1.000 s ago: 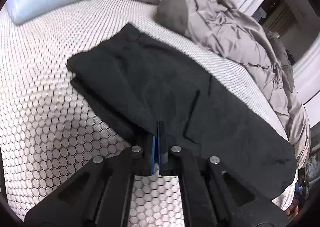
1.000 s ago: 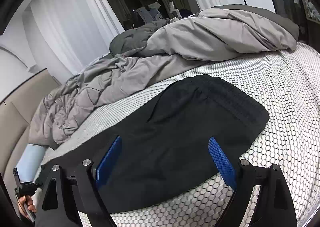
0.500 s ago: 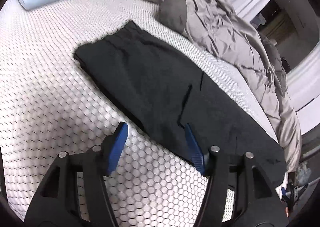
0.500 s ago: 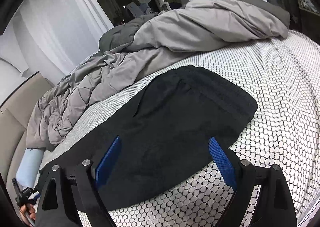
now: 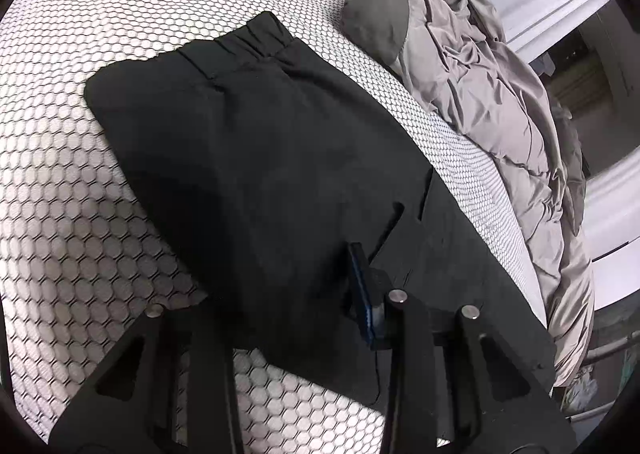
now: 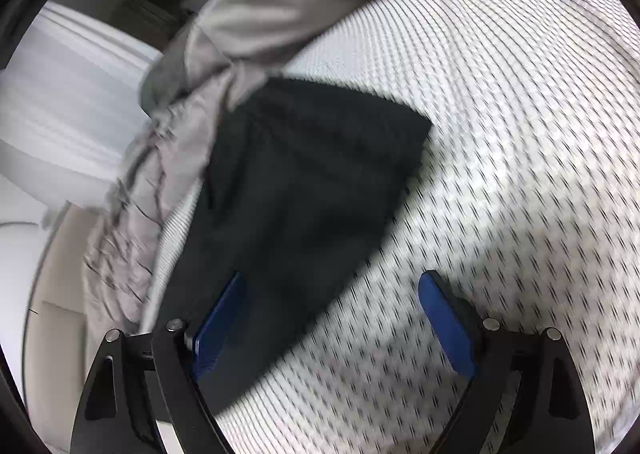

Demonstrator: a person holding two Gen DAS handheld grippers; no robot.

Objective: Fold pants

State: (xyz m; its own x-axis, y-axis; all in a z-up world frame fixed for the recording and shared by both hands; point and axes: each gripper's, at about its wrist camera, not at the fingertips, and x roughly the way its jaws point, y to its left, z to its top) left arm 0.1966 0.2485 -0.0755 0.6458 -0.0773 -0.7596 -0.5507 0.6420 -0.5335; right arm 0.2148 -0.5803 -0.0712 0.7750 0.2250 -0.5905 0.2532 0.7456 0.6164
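Black fabric pants [image 5: 256,174] lie folded lengthwise on the hexagon-patterned white bed [image 5: 72,190], waistband far, ready for the next fold. The left gripper [image 5: 288,286] has just been closing around their near edge; the right gripper [image 6: 332,318] hovers wide open above their edge.

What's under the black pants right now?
The black pants lie on the honeycomb-patterned mattress cover. Whether anything else sits beneath them cannot be seen; the cloth covers it.
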